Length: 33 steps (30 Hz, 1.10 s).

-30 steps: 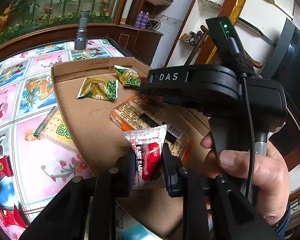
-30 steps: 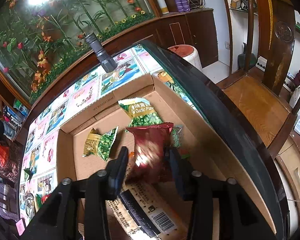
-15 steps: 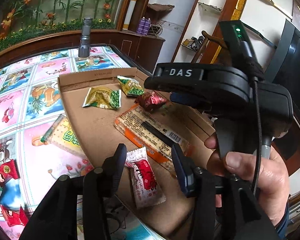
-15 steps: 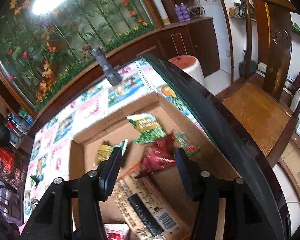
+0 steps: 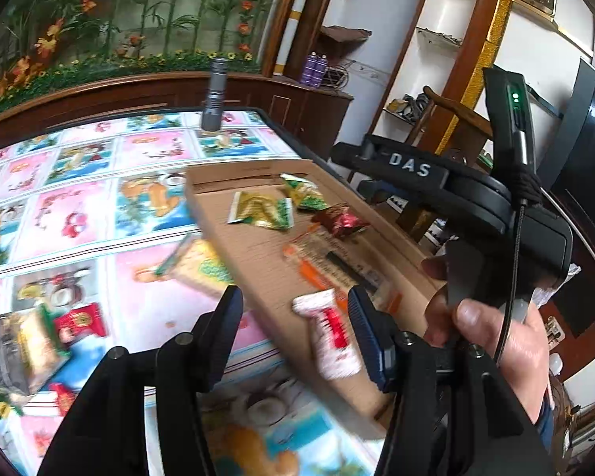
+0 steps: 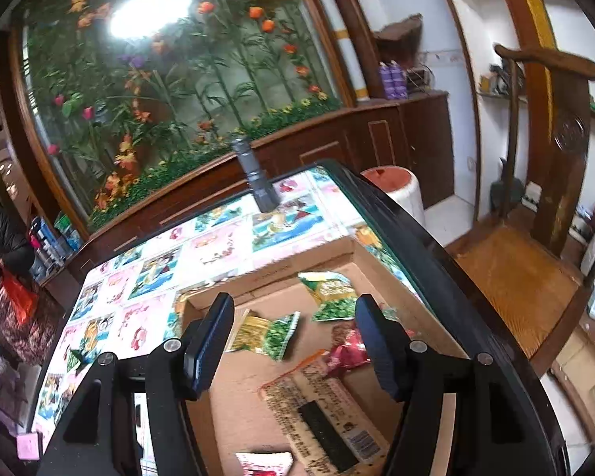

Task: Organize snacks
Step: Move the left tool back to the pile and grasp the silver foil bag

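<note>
Snacks lie in the cardboard box (image 6: 258,380).
Left gripper (image 5: 295,327) and right gripper (image 6: 295,343) hang above, jaws just parted, both empty.

Place: a lived-in home, likely a sitting room.
Furniture: carved wooden chair (image 6: 543,214), dark wood cabinets (image 6: 396,146).
Wall: flower mural (image 6: 170,79).
Table: cartoon-print cover (image 5: 79,206) under glass.
Shelves: household clutter (image 5: 408,105).
</note>
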### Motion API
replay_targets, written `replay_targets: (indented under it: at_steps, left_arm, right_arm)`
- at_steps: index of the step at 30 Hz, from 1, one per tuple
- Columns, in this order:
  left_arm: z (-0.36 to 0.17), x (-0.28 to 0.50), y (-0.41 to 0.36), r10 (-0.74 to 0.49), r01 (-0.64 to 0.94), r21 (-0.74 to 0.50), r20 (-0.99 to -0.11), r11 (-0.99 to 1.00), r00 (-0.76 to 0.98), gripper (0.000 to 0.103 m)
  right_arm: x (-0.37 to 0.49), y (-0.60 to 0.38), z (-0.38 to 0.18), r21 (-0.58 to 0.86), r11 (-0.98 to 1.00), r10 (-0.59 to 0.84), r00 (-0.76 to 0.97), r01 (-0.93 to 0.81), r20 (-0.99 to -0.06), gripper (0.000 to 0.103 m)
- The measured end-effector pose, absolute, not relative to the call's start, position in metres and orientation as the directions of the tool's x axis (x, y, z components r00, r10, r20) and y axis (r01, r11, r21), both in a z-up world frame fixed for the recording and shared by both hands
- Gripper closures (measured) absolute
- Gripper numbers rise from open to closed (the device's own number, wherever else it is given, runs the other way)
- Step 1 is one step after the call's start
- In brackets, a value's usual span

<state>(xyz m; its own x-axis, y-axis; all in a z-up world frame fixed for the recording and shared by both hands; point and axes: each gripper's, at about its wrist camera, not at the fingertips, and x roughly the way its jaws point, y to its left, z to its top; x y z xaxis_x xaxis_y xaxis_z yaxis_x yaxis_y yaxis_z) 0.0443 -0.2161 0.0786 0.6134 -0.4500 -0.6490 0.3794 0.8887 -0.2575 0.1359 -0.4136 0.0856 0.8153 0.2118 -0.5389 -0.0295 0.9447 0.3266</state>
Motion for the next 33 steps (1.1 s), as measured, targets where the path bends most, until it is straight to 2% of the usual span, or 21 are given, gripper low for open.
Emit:
replay_targets:
  at_steps: [8, 15, 19, 22, 25, 31, 33]
  left_arm:
    - [0.082, 0.029, -0.148, -0.391, 0.308, -0.244, -0.65, 0.92, 0.652, 0.049]
    - [0.086, 0.012, -0.072, -0.296, 0.198, -0.222, -0.653, 0.955, 0.697, 0.049]
    - [0.087, 0.006, -0.024, -0.198, 0.101, -0.183, -0.659, 0.978, 0.725, 0.039]
    - [0.079, 0.012, 0.022, -0.082, -0.012, -0.13, -0.696, 0.991, 0.714, 0.037]
    - [0.067, 0.023, 0.057, -0.013, -0.096, -0.106, -0.735, 0.99, 0.678, 0.034]
    - [0.036, 0.049, 0.08, -0.043, -0.092, -0.12, -0.803, 0.989, 0.595, 0.032]
    - [0.03, 0.051, 0.075, -0.023, -0.084, -0.088, -0.81, 0.993, 0.586, 0.03]
  right_arm:
    - [0.121, -0.373, 0.095, 0.29, 0.931, 0.339, 0.82, -0.222, -0.461, 0.035]
    - [0.115, -0.328, 0.089, 0.254, 0.908, 0.417, 0.774, -0.333, -0.475, 0.035]
    - [0.106, -0.305, 0.086, 0.236, 0.886, 0.464, 0.748, -0.4, -0.473, 0.035]
    - [0.102, -0.294, 0.083, 0.251, 0.86, 0.51, 0.714, -0.445, -0.48, 0.035]
    - [0.097, -0.283, 0.083, 0.204, 0.862, 0.501, 0.72, -0.464, -0.48, 0.035]
    - [0.096, -0.276, 0.08, 0.195, 0.855, 0.51, 0.71, -0.481, -0.486, 0.034]
    - [0.096, -0.274, 0.079, 0.191, 0.855, 0.509, 0.709, -0.482, -0.489, 0.034]
